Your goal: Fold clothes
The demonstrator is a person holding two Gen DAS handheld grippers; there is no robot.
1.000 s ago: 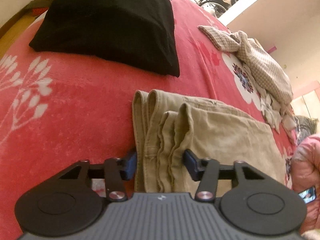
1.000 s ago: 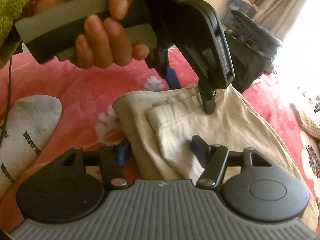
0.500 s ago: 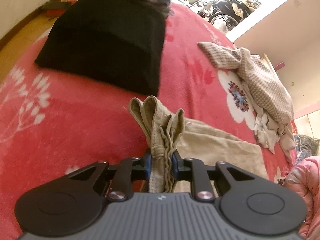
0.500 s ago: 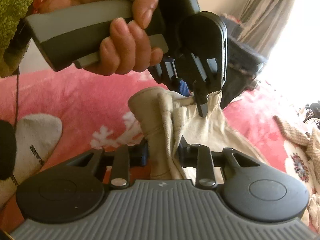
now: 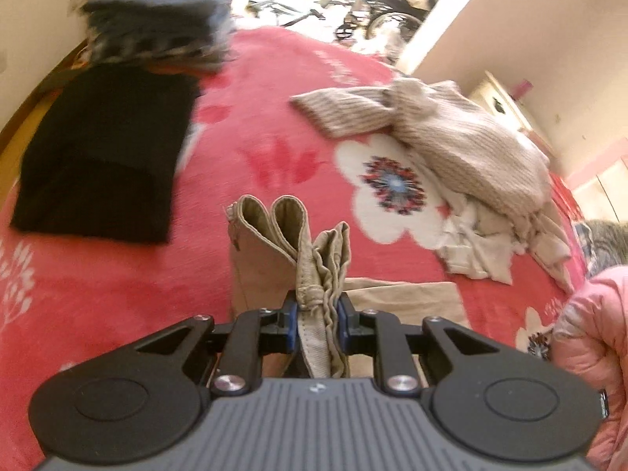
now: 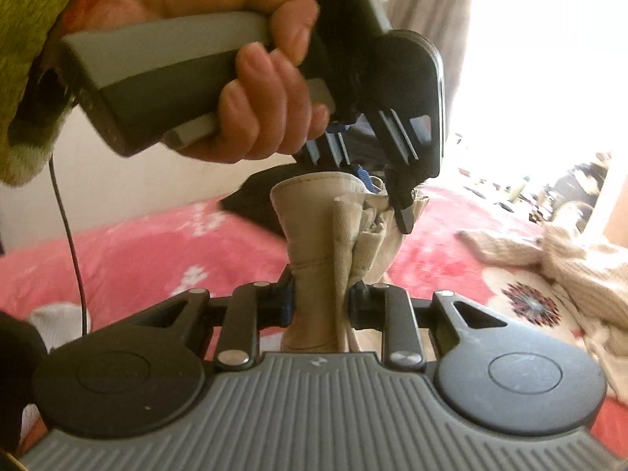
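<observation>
We see the left gripper [image 5: 316, 324] pinching a thick bunch of the tan trousers [image 5: 274, 251] between its two blue pads. Its fingers are close together, with the cloth squeezed tight in the middle. They have just been closing on that cloth. The folded edge of the trousers sticks up past the fingers in two round loops. The rest of the trousers hangs down toward the red blanket [image 5: 117, 274] and lies on it to the right.

We see the right gripper [image 6: 320, 302] pinching another bunch of the same trousers. Its fingers are narrow too, and the cloth fills the gap between them. These fingers have also just been closing on the cloth. In the right wrist view a person's hand [image 6: 251, 90] grips the grey handle of the left gripper, just above the cloth. A fuzzy green sleeve [image 6: 27, 39] covers the wrist. A thin dark wire [image 6: 68, 243] hangs down below it.

Farther out on the blanket we see a folded black garment [image 5: 102, 157] on the left. Behind it is a blurry dark pile [image 5: 157, 27]. On the right lies a loose beige knit sweater [image 5: 451, 137], partly on top of some white cloth [image 5: 475, 243]. A big white flower print [image 5: 392, 188] is on the blanket just beside them. A puffy pink jacket [image 5: 588, 337] sits at the right edge
</observation>
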